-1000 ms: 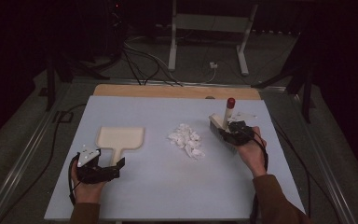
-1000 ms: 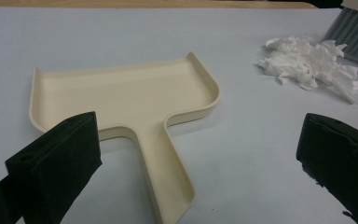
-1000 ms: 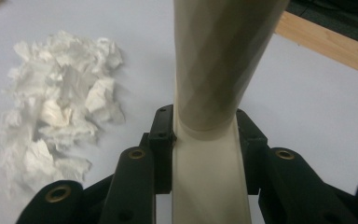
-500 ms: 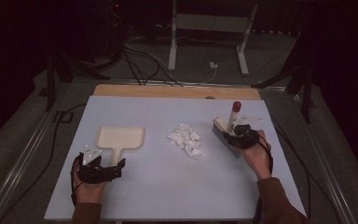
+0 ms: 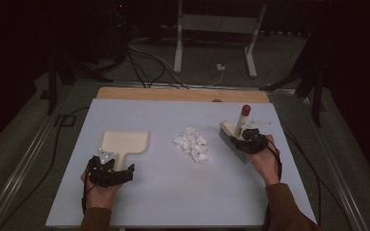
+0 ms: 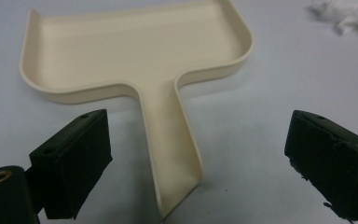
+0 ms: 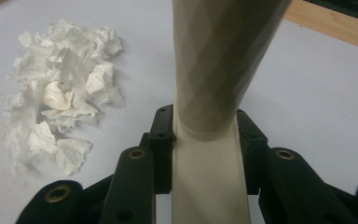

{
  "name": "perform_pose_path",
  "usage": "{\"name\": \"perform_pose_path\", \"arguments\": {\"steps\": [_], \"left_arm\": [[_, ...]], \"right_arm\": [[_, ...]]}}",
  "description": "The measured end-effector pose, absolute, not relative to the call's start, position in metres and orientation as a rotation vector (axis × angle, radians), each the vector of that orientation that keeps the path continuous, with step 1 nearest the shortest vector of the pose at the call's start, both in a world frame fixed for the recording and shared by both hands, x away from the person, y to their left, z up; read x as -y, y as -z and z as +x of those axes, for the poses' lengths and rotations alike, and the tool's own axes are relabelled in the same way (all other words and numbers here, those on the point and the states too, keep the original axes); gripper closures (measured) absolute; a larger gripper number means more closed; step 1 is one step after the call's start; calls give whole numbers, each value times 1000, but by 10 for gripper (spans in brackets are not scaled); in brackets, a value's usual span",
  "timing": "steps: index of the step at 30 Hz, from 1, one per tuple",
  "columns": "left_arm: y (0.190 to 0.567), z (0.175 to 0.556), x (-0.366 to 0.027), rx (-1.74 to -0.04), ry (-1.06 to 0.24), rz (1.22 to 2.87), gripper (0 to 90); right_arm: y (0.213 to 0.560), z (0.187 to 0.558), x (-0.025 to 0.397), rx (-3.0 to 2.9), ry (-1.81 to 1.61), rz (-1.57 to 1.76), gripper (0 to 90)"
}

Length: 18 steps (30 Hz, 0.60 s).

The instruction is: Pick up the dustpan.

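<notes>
A cream dustpan (image 5: 124,142) lies flat on the pale blue table (image 5: 173,192), its handle (image 6: 172,154) pointing toward me. My left gripper (image 5: 112,172) is open, jaws spread to either side of that handle (image 5: 120,160) without touching it. A pile of crumpled white paper (image 5: 192,144) sits at mid-table, and it shows again as crumpled paper (image 7: 60,107) in the right gripper view. My right gripper (image 5: 247,139) is shut on the cream handle (image 7: 209,140) of a hand brush (image 5: 235,139) with a red-tipped handle, bristles down on the table to the right of the paper.
A wooden strip (image 5: 183,94) borders the table's far edge. Beyond it stand a metal stand (image 5: 217,38) and cables (image 5: 144,62) on the dark floor. Metal rails run along the left side (image 5: 24,159).
My right gripper has shifted the brush slightly right and nearer, with its handle tilting. My left gripper has edged closer around the dustpan handle.
</notes>
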<state>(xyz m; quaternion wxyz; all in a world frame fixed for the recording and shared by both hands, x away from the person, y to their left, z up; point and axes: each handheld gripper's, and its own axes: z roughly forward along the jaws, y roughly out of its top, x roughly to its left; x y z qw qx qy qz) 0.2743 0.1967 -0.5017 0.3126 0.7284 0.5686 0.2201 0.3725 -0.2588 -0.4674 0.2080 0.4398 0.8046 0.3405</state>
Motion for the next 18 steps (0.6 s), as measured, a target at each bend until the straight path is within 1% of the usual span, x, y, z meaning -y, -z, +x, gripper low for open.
{"name": "perform_pose_path", "arguments": {"steps": [6,8,15,18], "left_arm": [[506,280,-189,-1561,-594,1977,302],[508,281,-186,-1567,-603,1991,353],[511,284,-184,-1616,-629,2013,446],[513,287,-188,-1642,-604,1996,471]], "right_arm": [[468,373,261,-2235,-959,1237,668],[467,373,261,-2234,-958,1237,668],[468,372,261,-2232,-958,1238,668],[468,372,261,-2230,-961,1241,668]]}}
